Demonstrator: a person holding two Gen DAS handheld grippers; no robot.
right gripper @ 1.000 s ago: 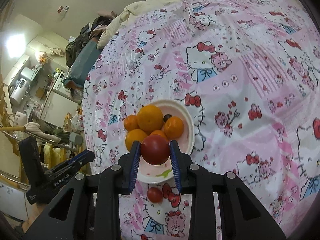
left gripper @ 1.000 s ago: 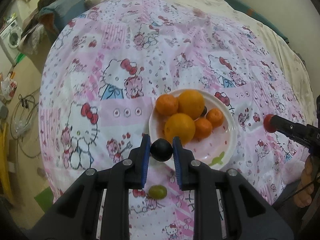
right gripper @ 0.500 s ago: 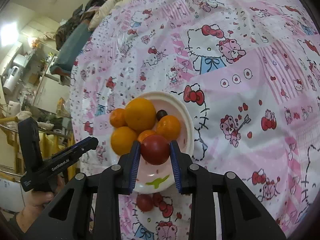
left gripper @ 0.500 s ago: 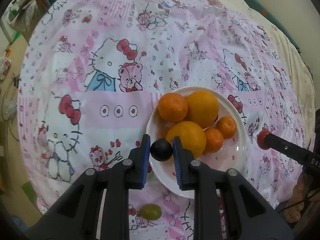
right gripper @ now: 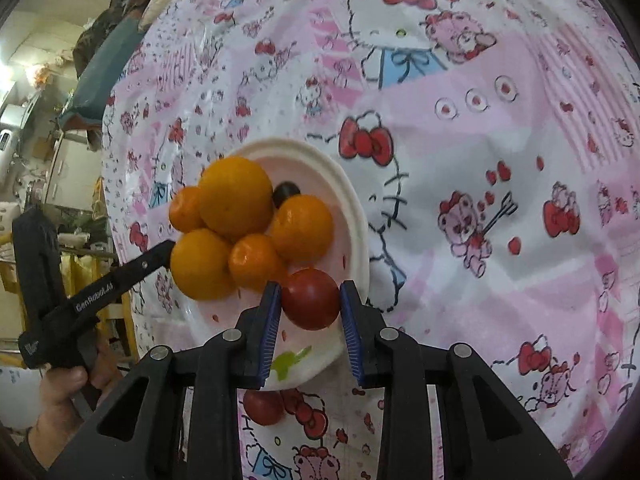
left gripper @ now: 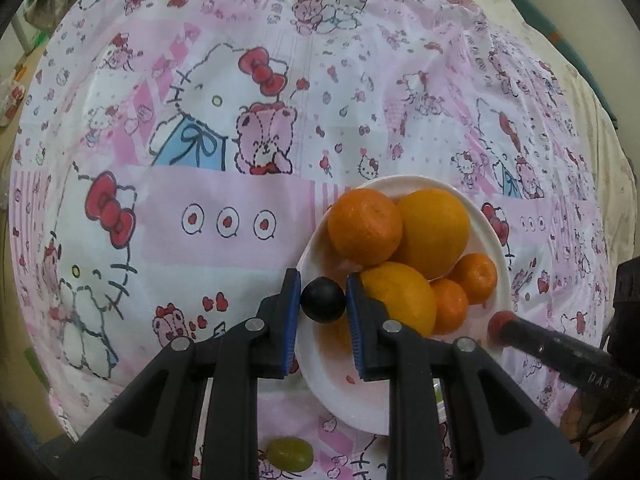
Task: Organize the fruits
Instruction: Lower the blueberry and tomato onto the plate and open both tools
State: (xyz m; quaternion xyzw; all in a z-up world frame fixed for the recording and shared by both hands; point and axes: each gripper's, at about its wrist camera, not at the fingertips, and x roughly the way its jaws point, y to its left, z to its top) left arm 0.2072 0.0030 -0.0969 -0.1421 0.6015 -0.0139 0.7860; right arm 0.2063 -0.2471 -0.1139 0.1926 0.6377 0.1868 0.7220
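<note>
A white plate (left gripper: 408, 184) on the Hello Kitty cloth holds several oranges and mandarins (left gripper: 430, 232). My left gripper (left gripper: 323, 300) is shut on a dark round fruit (left gripper: 322, 299) and holds it over the plate's left rim. My right gripper (right gripper: 310, 300) is shut on a red tomato (right gripper: 310, 298) over the plate's near side (right gripper: 352, 208). A second dark fruit (right gripper: 286, 192) lies on the plate behind the oranges (right gripper: 236, 196). The right gripper's tip with the tomato shows in the left wrist view (left gripper: 500, 324).
A green grape (left gripper: 290, 454) lies on the cloth below the plate, under my left gripper. A second red tomato (right gripper: 264, 406) lies on the cloth just below the plate. Clutter and furniture (right gripper: 52, 152) stand beyond the cloth's left edge.
Both grippers have moved down and closer to the plate, each still holding its fruit. The plate and oranges appear larger in both views.
</note>
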